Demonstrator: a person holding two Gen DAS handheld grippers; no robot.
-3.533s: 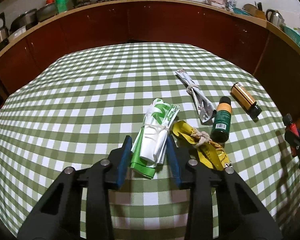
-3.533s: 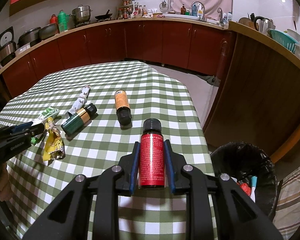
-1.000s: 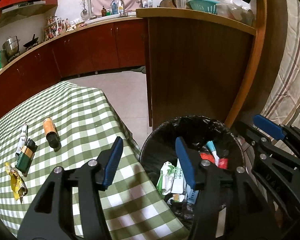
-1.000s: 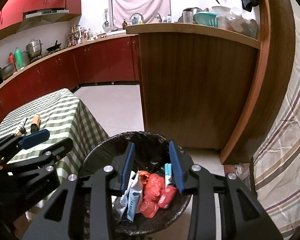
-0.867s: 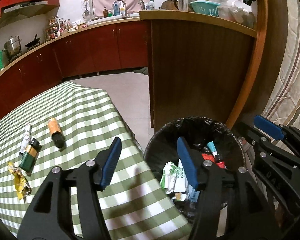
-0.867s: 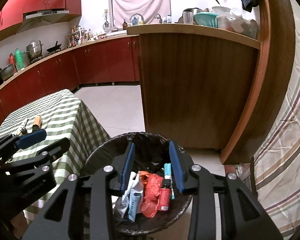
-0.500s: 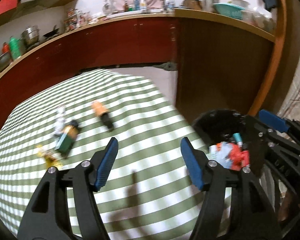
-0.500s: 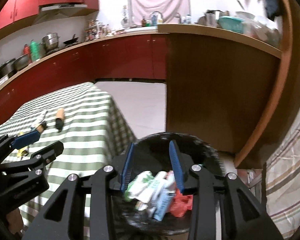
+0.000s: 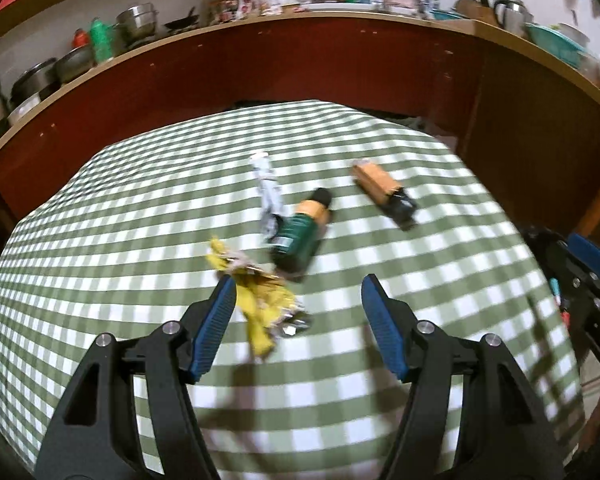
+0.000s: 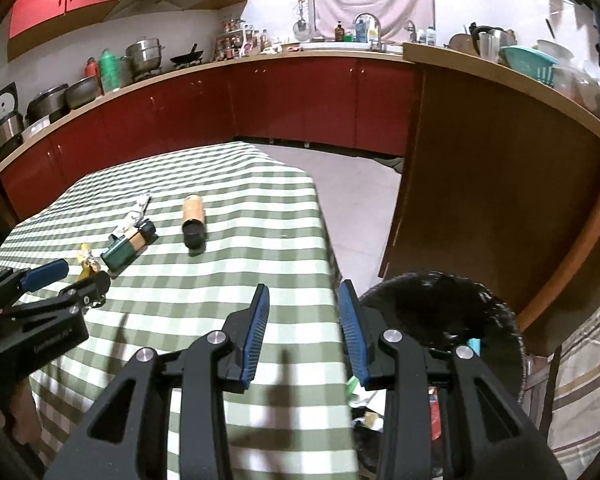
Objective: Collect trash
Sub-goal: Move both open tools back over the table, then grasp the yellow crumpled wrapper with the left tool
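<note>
On the green checked tablecloth lie a crumpled yellow wrapper, a dark green bottle, a knotted white wrapper and a brown bottle. My left gripper hovers open and empty over them, its left finger beside the yellow wrapper. My right gripper hangs open and empty over the table's right edge. From the right wrist I see the brown bottle, green bottle, yellow wrapper and left gripper.
A black-lined trash bin with trash in it stands on the floor just right of the table, against a wooden counter. Red kitchen cabinets curve behind the table. A striped cloth hangs at far right.
Both grippers have swung left from above the bin back over the table. The left jaws stand wider than a second ago. The packet and red bottle held earlier are gone from the jaws.
</note>
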